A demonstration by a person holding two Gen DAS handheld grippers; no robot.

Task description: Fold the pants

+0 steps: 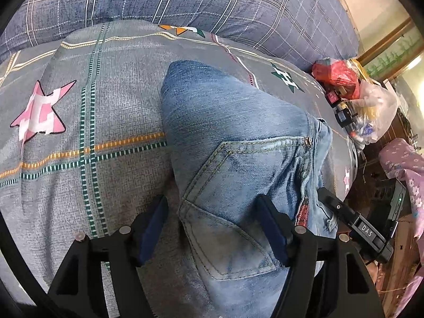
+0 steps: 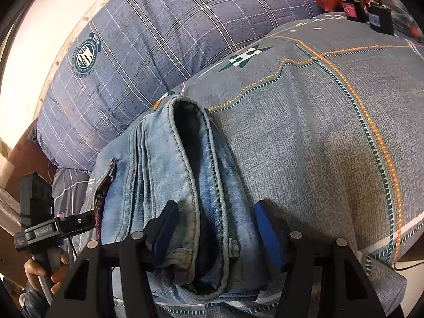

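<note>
Light blue jeans (image 1: 228, 143) lie folded into a compact bundle on the grey patterned bed cover (image 1: 111, 122), back pocket up. My left gripper (image 1: 212, 212) is open, its fingers straddling the pocket end of the bundle. In the right wrist view the jeans (image 2: 164, 175) show their stacked folded edges and waistband opening. My right gripper (image 2: 214, 220) is open, its blue pads either side of the waistband end. The right gripper (image 1: 352, 220) shows in the left wrist view at the bundle's right. The left gripper (image 2: 76, 221) shows at the bundle's left, held by a hand.
A blue plaid duvet (image 1: 185, 2) is piled behind the cover, against a pale wall. Plastic bags (image 1: 352, 90) and small dark boxes (image 2: 371, 16) sit at the bed's far edge. A purple floral cloth (image 1: 405, 164) hangs at the right. The bed cover (image 2: 318, 132) extends right.
</note>
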